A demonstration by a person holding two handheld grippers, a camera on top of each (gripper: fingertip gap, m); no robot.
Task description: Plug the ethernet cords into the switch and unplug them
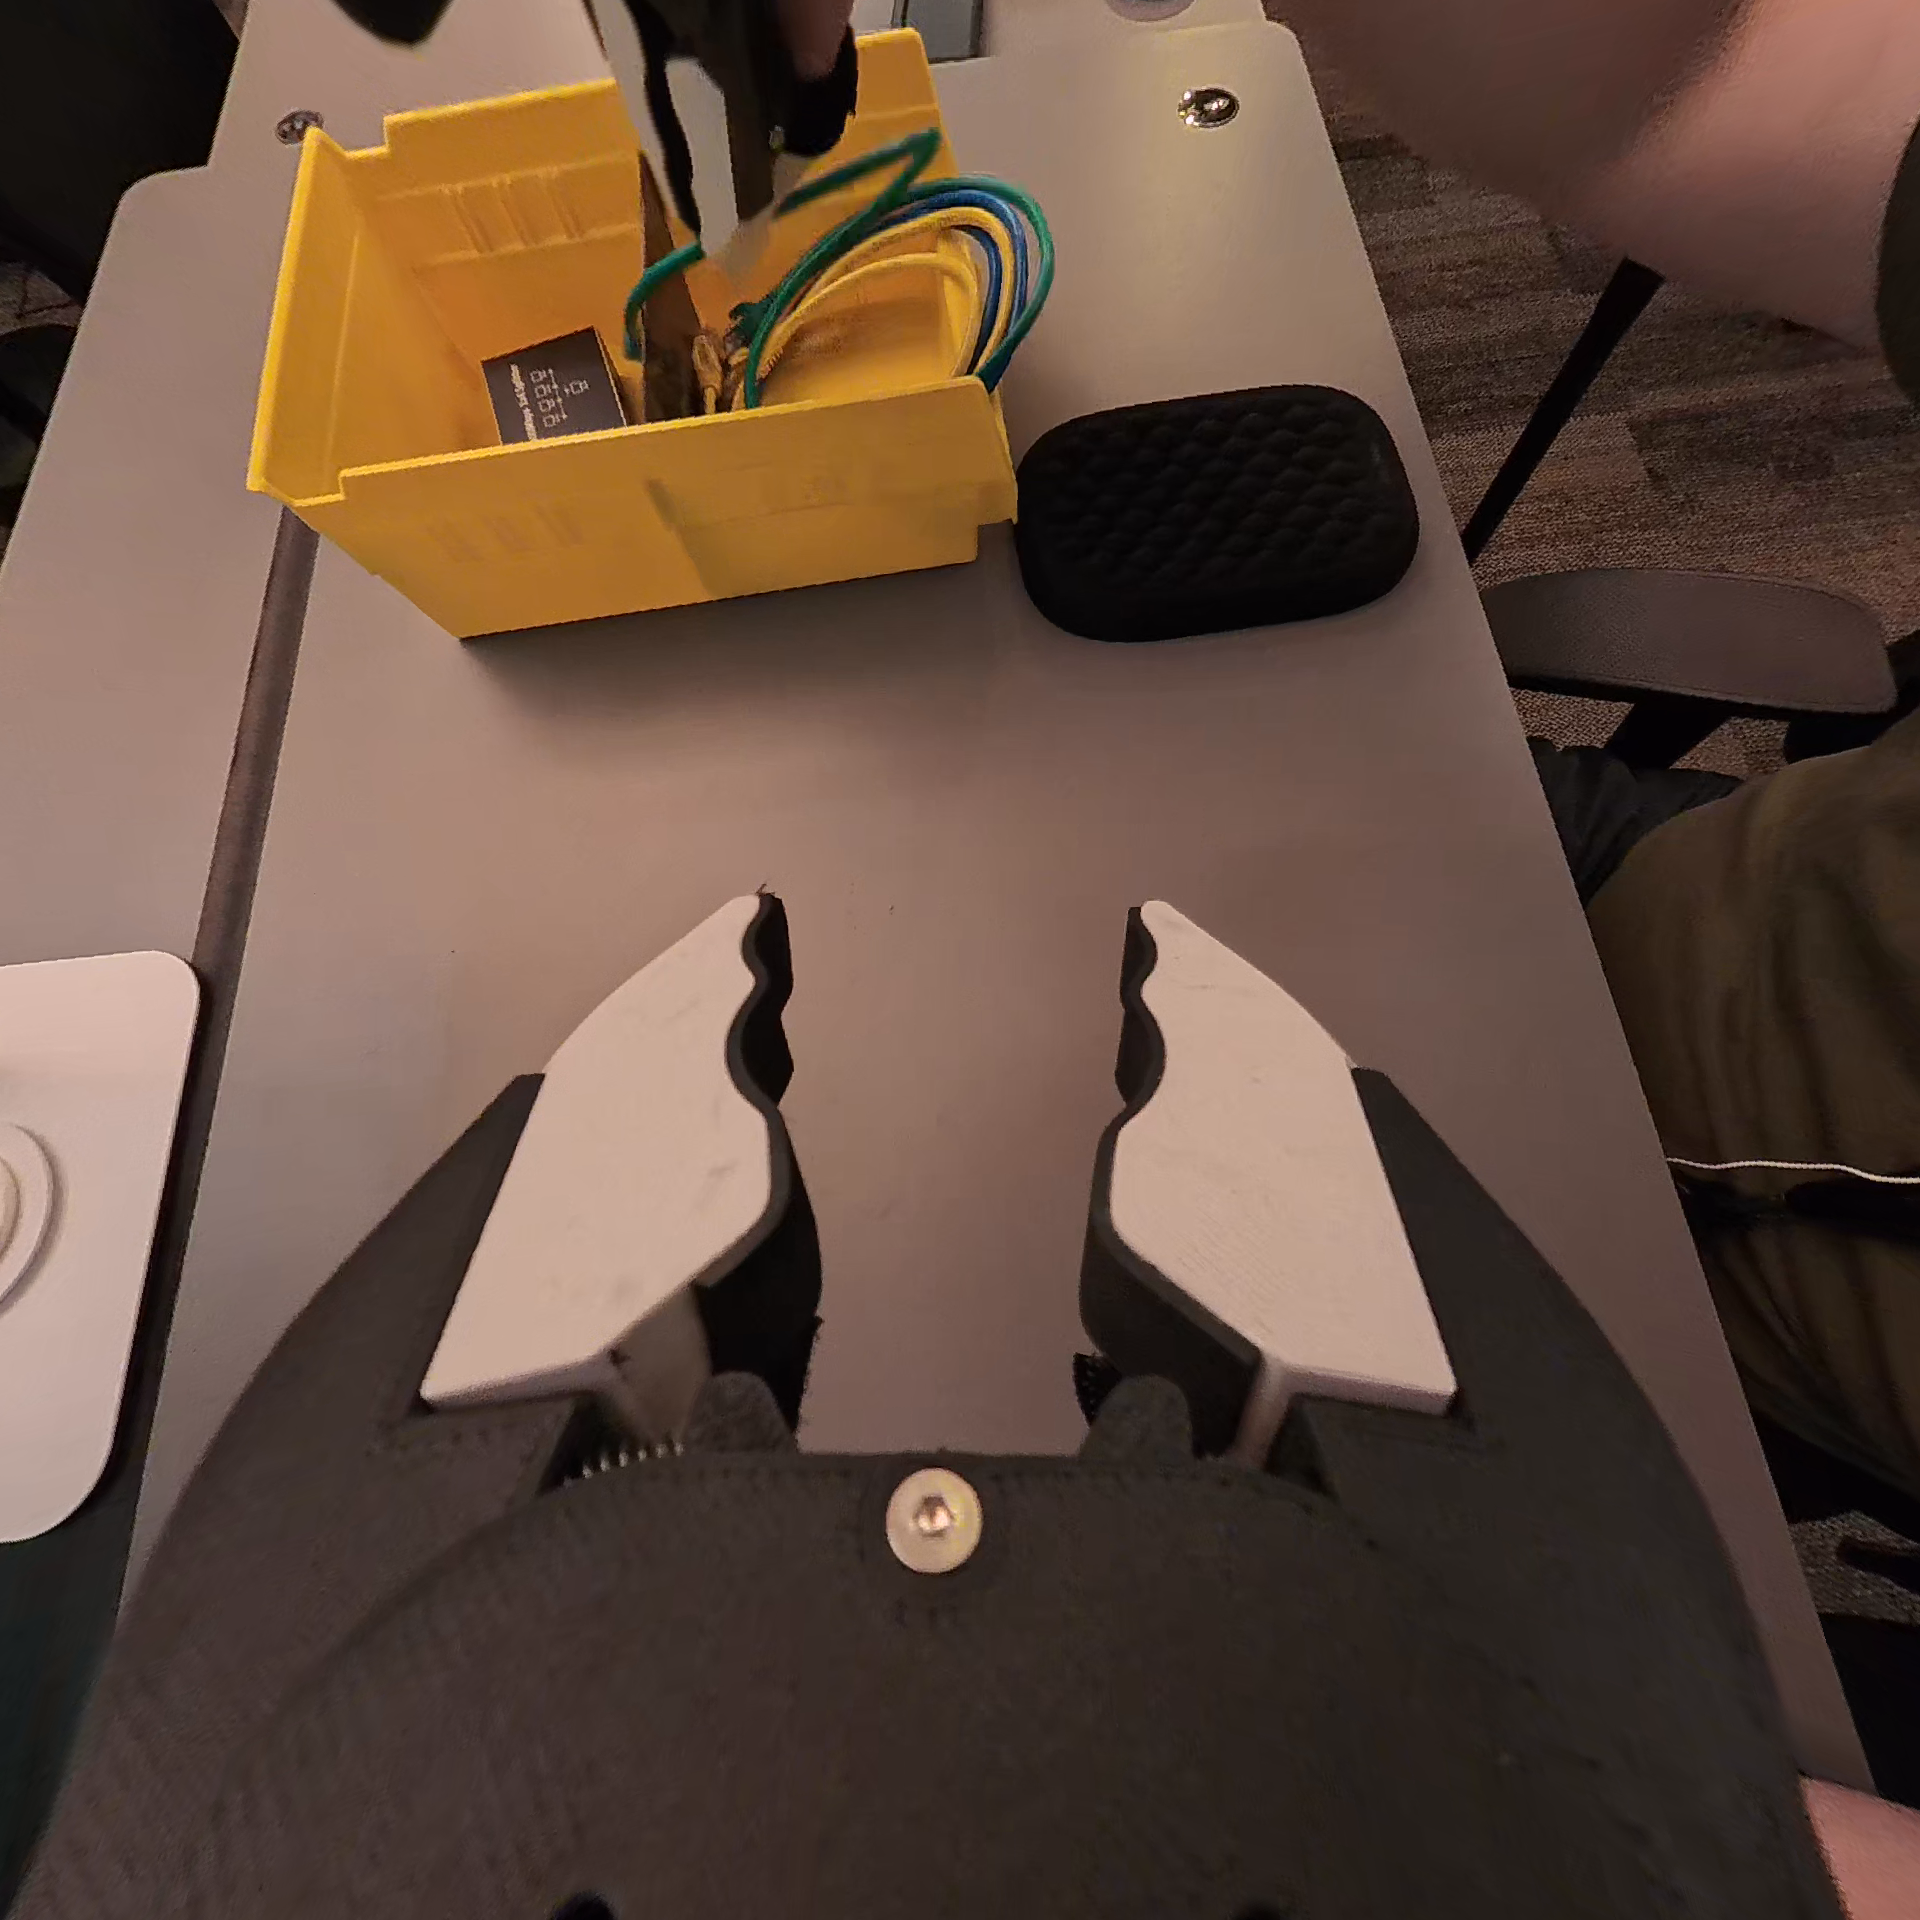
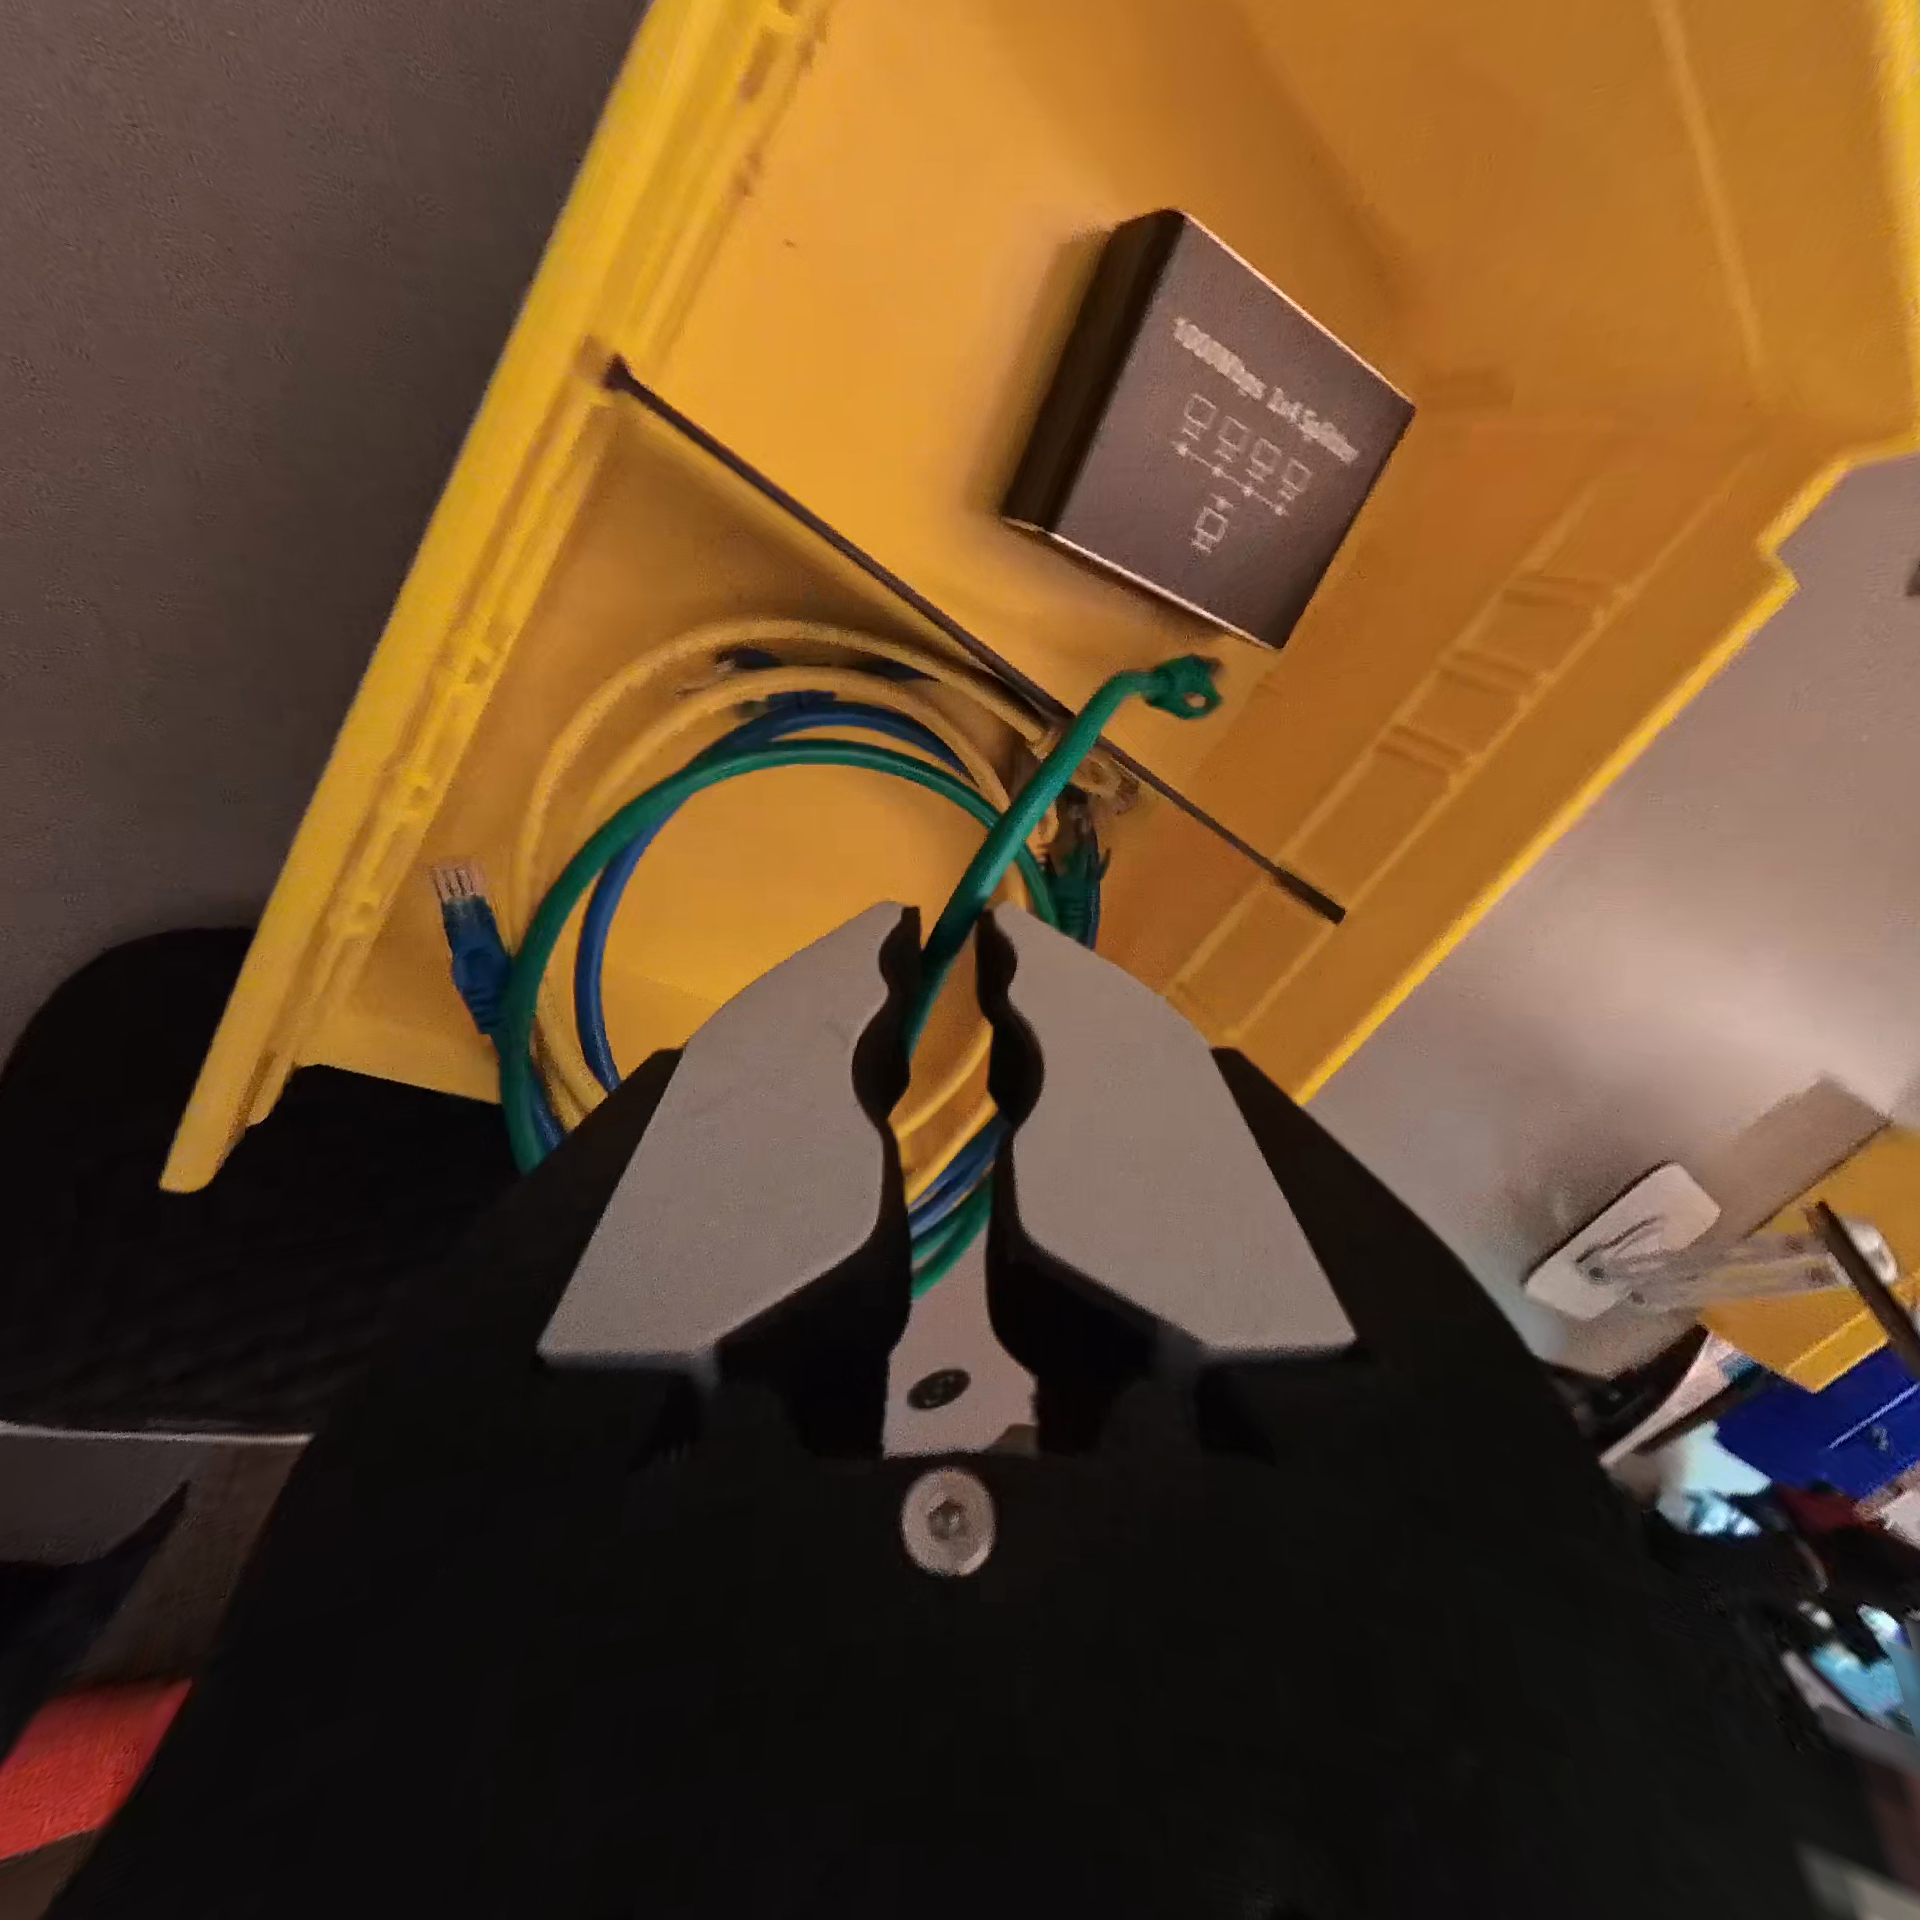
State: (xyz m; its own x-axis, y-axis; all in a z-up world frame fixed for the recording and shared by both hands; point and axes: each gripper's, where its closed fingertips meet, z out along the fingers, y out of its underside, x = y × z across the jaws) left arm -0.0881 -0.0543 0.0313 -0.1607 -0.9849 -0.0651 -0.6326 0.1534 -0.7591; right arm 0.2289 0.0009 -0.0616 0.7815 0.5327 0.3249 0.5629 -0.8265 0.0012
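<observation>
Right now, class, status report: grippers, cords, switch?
Left gripper open, idle. Right gripper shut on green cord in bin. Switch unplugged behind divider.

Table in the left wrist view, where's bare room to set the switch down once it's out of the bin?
The table is bare between the yellow bin, the black pad and the open left gripper. The bin is crowded: the switch one side of its divider, coiled cords on the other, where the right gripper pinches the green cord.

White print and a small diagram of linked boxes on the top face of the black switch [image 2: 1210, 436], lying in the yellow bin [image 2: 883, 312]; nowhere else.
</observation>
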